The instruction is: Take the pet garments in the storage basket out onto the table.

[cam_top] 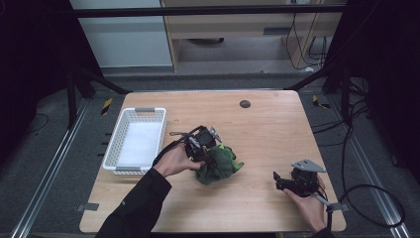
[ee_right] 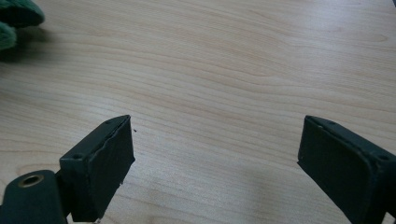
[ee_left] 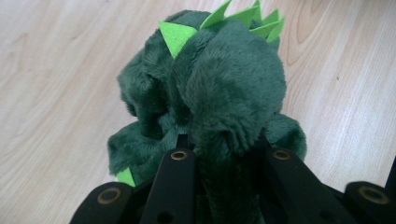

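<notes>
A dark green plush toy (cam_top: 221,164) with light green felt spikes lies crumpled at the middle of the wooden table (cam_top: 267,134). My left gripper (cam_top: 205,157) points down onto its left side and is shut on it. In the left gripper view the plush toy (ee_left: 219,88) bulges up between the two black jaws of my left gripper (ee_left: 229,156), which pinch a fold of it. My right gripper (cam_top: 278,180) rests low near the table's front right, away from the toy. Its jaws stand wide apart in the right gripper view (ee_right: 215,144), with bare wood between them and an edge of the plush toy (ee_right: 14,21) at the top left.
A white plastic basket (cam_top: 120,164) stands on the table's left side, holding nothing that I can see. A small dark round disc (cam_top: 244,103) sits near the far edge. Black frame bars and cables surround the table.
</notes>
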